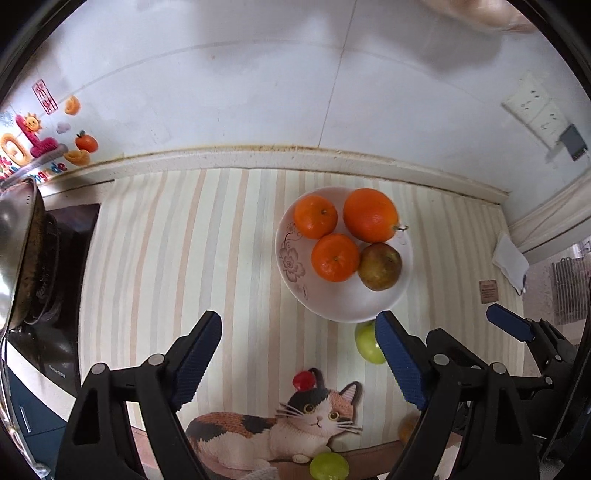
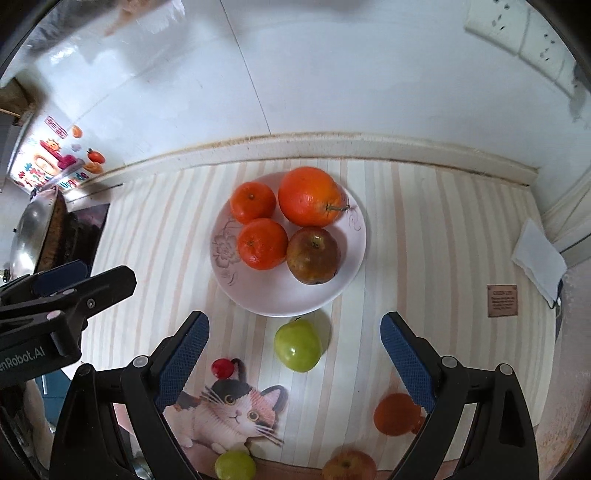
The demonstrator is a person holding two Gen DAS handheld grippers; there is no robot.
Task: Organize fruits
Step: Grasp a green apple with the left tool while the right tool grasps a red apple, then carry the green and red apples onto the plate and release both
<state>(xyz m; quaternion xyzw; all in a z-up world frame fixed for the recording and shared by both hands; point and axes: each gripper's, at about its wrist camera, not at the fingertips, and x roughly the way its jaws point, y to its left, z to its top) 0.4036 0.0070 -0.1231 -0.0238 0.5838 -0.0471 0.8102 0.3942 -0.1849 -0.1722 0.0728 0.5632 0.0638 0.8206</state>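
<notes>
A white plate [image 2: 280, 299] [image 1: 347, 306] holds a large orange [image 2: 308, 195], two mandarins [image 2: 262, 243] and a brownish pear [image 2: 314, 254]. On the striped mat lie a green pear [image 2: 297, 345] [image 1: 365, 341], a small red fruit [image 2: 221, 368] [image 1: 302, 380], a green grape-like fruit [image 2: 234, 465] [image 1: 328, 466], an orange fruit [image 2: 395, 413] and an apple [image 2: 349, 466]. My right gripper [image 2: 295, 354] is open, with the green pear between its fingers, just short of the plate. My left gripper [image 1: 299, 358] is open and empty, left of the plate.
A metal wok [image 1: 14, 243] on a stove stands at the left. A folded white cloth [image 2: 539, 258] lies at the right by the wall. The tiled wall with sockets [image 2: 517, 29] closes the back. The mat has a cat picture [image 2: 232, 406].
</notes>
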